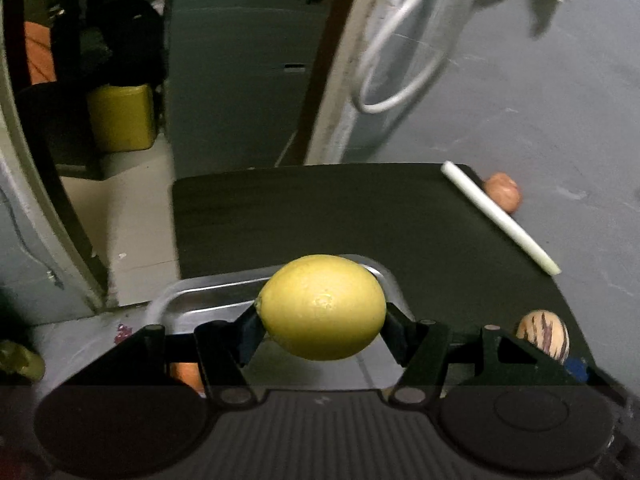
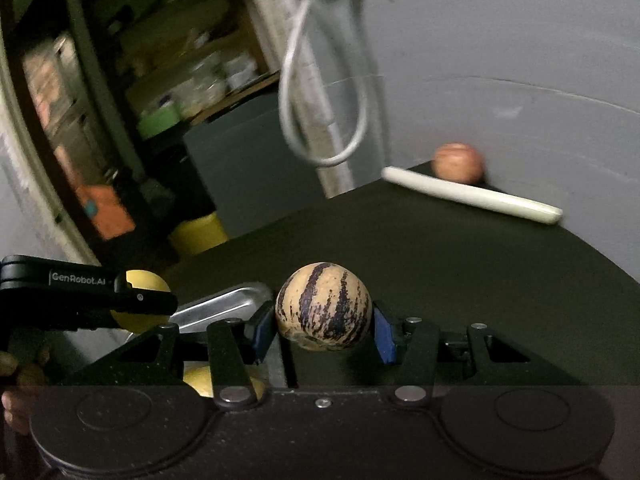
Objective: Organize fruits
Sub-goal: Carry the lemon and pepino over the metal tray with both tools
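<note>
Dark mat (image 1: 360, 216), lemon (image 1: 322, 306) lengthwise across left gripper (image 1: 322, 332) jaws

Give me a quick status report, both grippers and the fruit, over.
Left gripper shut on lemon, above metal tray. Right gripper shut on striped melon. Reddish fruit behind white stick, nothing blocking.

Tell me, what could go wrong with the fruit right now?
The lemon is smooth and round, pinched only at its ends by the left gripper, so it might slip out and miss the metal tray. The right gripper holds a striped fruit close beside it, so the two could bump.
</note>
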The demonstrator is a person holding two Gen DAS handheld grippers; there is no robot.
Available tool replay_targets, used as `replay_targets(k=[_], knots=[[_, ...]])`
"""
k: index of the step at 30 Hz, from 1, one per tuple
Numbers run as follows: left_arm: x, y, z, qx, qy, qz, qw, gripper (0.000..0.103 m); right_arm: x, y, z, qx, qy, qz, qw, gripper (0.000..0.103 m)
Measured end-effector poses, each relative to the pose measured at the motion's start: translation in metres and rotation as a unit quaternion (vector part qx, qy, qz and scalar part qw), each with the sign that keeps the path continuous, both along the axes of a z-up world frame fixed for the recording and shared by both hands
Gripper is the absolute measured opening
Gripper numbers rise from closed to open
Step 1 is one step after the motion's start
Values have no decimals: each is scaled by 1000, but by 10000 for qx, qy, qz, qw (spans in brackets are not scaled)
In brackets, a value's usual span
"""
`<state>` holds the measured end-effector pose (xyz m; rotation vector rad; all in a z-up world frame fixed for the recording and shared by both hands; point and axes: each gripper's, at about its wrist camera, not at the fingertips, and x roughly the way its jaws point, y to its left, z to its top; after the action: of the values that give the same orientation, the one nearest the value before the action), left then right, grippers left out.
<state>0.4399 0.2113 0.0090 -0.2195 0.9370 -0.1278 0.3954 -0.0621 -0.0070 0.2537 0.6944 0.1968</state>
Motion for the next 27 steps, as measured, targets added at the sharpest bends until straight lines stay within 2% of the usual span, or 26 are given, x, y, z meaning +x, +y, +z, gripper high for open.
replay_targets(k=[8, 16, 22, 27], knots=[[11, 32, -16, -105, 193, 162, 9996, 66, 40, 36, -2, -470, 238, 1088, 9927, 52], [13, 36, -22, -182, 279, -123, 9994, 66, 52, 70, -9, -913, 533, 1944, 9752, 52], [17, 34, -29, -221, 403, -243, 9986, 66, 57, 87, -14, -1119, 756, 2223, 9656, 52], [20, 38, -37, -268, 542, -193, 9980, 66, 65, 86, -17, -1055, 965, 2170, 9656, 52]])
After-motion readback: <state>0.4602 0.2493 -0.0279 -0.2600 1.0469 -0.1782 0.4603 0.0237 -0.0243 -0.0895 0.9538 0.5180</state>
